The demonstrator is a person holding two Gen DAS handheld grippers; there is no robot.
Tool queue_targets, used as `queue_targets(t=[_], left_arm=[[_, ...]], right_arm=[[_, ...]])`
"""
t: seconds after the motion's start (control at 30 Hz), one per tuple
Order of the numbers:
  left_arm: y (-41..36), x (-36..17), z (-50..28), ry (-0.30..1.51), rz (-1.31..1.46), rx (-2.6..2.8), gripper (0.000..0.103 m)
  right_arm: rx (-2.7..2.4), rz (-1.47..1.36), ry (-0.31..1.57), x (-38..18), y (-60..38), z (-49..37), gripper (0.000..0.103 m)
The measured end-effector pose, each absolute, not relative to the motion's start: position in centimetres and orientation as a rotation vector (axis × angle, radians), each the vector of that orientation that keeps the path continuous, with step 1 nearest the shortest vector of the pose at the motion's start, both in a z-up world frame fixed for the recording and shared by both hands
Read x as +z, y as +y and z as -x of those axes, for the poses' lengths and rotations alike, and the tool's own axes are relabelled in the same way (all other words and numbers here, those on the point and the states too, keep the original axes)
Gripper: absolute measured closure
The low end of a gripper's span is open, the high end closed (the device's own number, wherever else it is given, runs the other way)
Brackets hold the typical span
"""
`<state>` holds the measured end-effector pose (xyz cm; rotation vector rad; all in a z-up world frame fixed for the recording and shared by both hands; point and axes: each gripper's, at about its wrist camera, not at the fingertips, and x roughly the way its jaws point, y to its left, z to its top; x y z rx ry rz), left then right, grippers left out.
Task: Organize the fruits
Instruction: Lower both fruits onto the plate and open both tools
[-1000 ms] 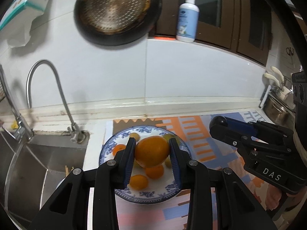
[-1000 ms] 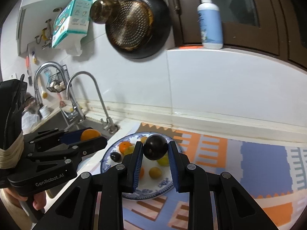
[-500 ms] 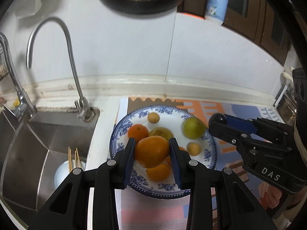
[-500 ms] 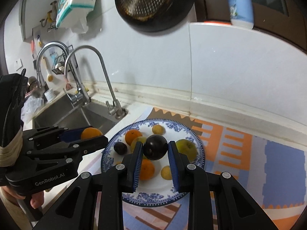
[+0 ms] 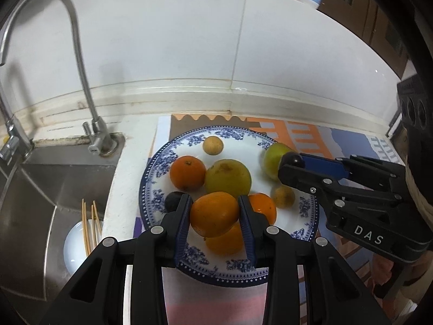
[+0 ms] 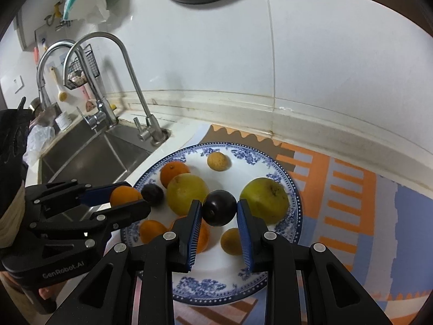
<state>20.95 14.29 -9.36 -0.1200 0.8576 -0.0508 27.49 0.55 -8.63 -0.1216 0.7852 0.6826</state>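
Lowered claws (image 5: 214, 214): two fruits gripped

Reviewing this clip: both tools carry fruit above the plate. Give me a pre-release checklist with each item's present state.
1. Left tool grips the orange: ok.
2. Right tool grips the dark plum: ok.
3. Both fruits are above the blue-patterned plate: ok.
4. Bare plate under the plum: ok; white surface shows just below it.
5. Bare plate under the orange: not ok; another orange fruit lies beneath.
6. Height of the fruits above the plate: cannot tell.
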Motion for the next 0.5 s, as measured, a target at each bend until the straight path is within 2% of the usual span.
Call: queue_targets(t=[0.03,0.07,0.1,0.13,0.17,0.33,0.4,0.5], left_arm=[[14.3,-9.4,-21.1,0.856,0.114,-0.053,0.068],[14.2,-9.5,-21.2,0.855,0.11,-0.056,0.062],[14.2,-9.4,-21.2,0.852,0.107,-0.056,0.051],[14.2,-9.3,-21.1,0.842,0.104,-0.049,0.047],[14.2,-9.2,-21.0,0.833,0.101,-0.039,0.046],[14.4,-8.6,-20.5,0.831,0.098,-0.001,0.045],[14.2,-8.0,-19.9,0.818,0.093,0.019,0.039],[13.8,-7.0,-18.9,0.799,0.071,0.051,0.035]], right_arm=[[0.682,0.12,0.783,-8.7,0.5,-27.6,0.075],[0.683,0.12,0.784,-8.7,0.5,-27.7,0.074],[0.683,0.12,0.786,-8.7,0.5,-27.8,0.07],[0.681,0.119,0.785,-8.7,0.5,-27.8,0.057],[0.67,0.117,0.774,-8.6,0.3,-27.7,0.053],[0.638,0.121,0.737,-7.6,-0.4,-27.0,0.053],[0.624,0.132,0.725,-7.2,-0.8,-26.6,0.053],[0.595,0.139,0.708,-6.5,-1.6,-25.7,0.05]])
